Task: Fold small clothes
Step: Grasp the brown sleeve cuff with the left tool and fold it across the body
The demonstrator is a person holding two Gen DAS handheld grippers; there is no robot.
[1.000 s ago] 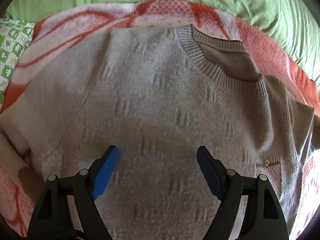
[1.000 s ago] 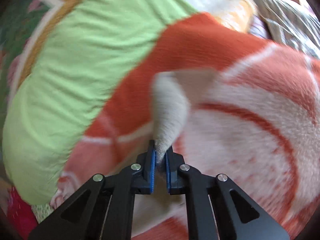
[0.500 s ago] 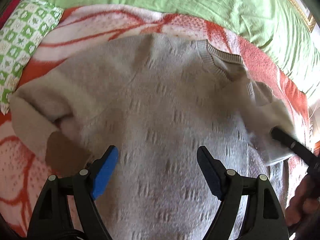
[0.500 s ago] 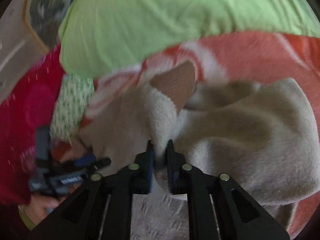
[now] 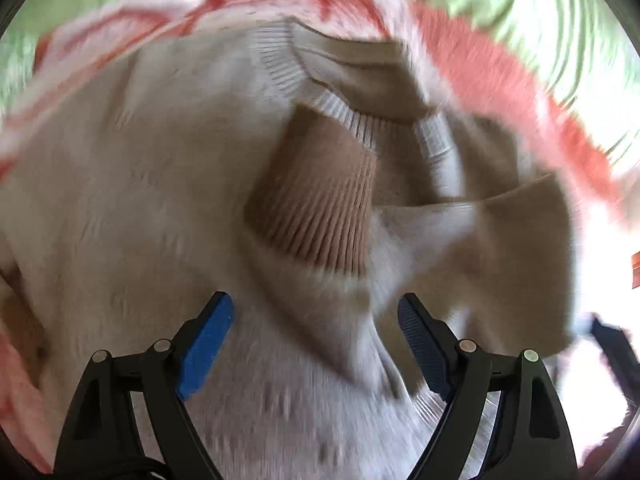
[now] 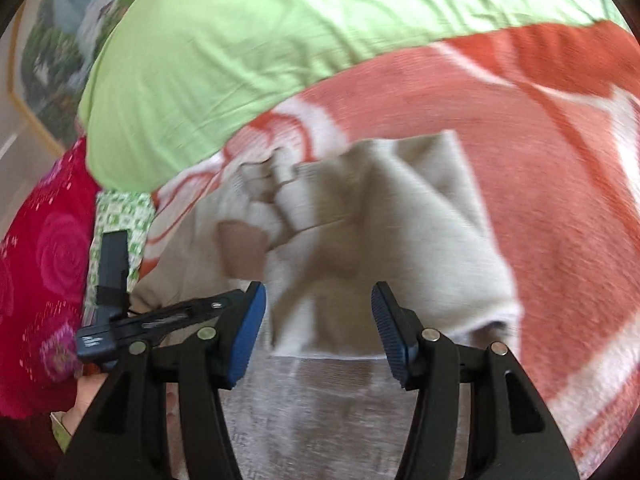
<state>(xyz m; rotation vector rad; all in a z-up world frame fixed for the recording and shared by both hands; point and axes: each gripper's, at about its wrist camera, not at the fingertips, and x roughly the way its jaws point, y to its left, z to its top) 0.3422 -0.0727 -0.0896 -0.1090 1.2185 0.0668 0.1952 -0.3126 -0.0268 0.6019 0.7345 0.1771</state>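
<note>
the beige knit sweater [image 5: 132, 184] lies flat on an orange-and-white blanket [image 5: 496, 80], filling most of the left wrist view. its long axis runs from the hem near the camera at 6 o'clock up to the ribbed neckband [image 5: 280, 68] at about 12 o'clock, so the collar points away from the left gripper [image 5: 316, 344]. the body is a soft, fuzzy knit with faint raised dashes in rows. a sleeve is folded in across the chest, its darker tan ribbed cuff [image 5: 320, 208] a rough rectangle lying just below the collar, ribs running lengthwise. a second folded flap of sleeve fabric [image 5: 524, 240] sits toward 3 o'clock; motion blur smears its edges.

the left gripper hovers over the lower sweater with its blue-padded jaws spread wide, holding nothing.

in the right wrist view the sweater [image 6: 400, 232] appears as a bunched, creased heap at centre, on the same fleecy blanket [image 6: 540, 160]. the right gripper [image 6: 318, 332] also has its jaws parted and empty, the fabric lying between and beyond them. the other gripper's black body [image 6: 116, 320] shows at 9 o'clock. a smooth green pillow [image 6: 280, 40] lies at 12 o'clock, and a red rose-patterned fabric [image 6: 44, 272] at 9 o'clock.
</note>
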